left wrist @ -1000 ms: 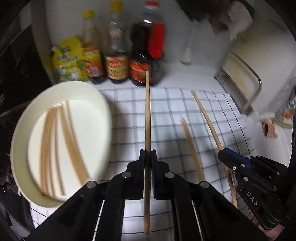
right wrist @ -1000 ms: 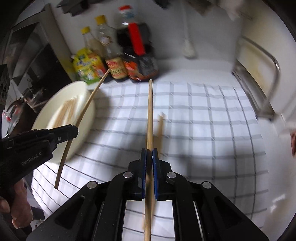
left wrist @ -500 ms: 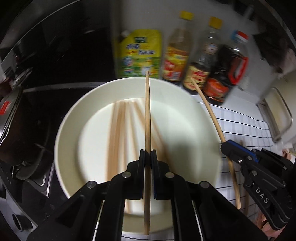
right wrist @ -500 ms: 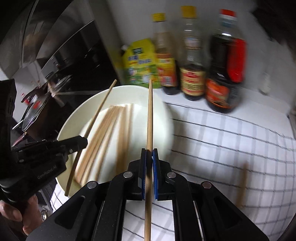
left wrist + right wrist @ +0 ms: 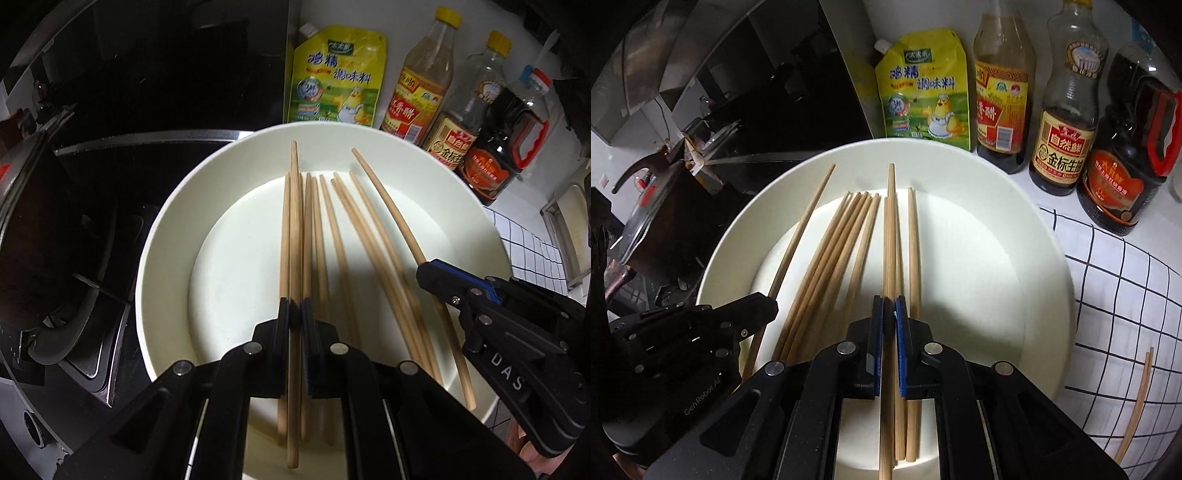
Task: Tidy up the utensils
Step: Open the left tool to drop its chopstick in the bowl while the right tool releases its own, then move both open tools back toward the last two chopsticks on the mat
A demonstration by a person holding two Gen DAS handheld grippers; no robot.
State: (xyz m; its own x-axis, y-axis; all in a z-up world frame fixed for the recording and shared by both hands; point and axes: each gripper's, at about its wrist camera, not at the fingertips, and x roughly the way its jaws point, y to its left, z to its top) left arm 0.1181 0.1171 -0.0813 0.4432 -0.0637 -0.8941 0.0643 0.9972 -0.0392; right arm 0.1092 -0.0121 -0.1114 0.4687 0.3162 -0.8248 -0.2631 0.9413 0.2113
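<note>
A white plate [image 5: 166, 236] [image 5: 1027, 236] holds several wooden chopsticks [image 5: 332, 229] [image 5: 831, 251]. My left gripper [image 5: 294, 314] is shut on one chopstick [image 5: 294, 221] and holds it over the plate, pointing away. It shows at lower left in the right wrist view [image 5: 768, 306]. My right gripper [image 5: 889, 310] is shut on another chopstick [image 5: 890, 229], also over the plate. It shows at right in the left wrist view [image 5: 424, 269], its chopstick [image 5: 388, 210] slanting across the plate.
A yellow seasoning pouch [image 5: 336, 77] [image 5: 923, 88] and three sauce bottles [image 5: 421, 85] [image 5: 1067, 110] stand behind the plate. A black stove [image 5: 74, 221] lies left. A checked cloth [image 5: 1123, 295] lies right with one loose chopstick [image 5: 1137, 402] on it.
Both grippers have swung left from over the checked cloth to over the plate, each still holding its chopstick. One chopstick stays behind on the cloth.
</note>
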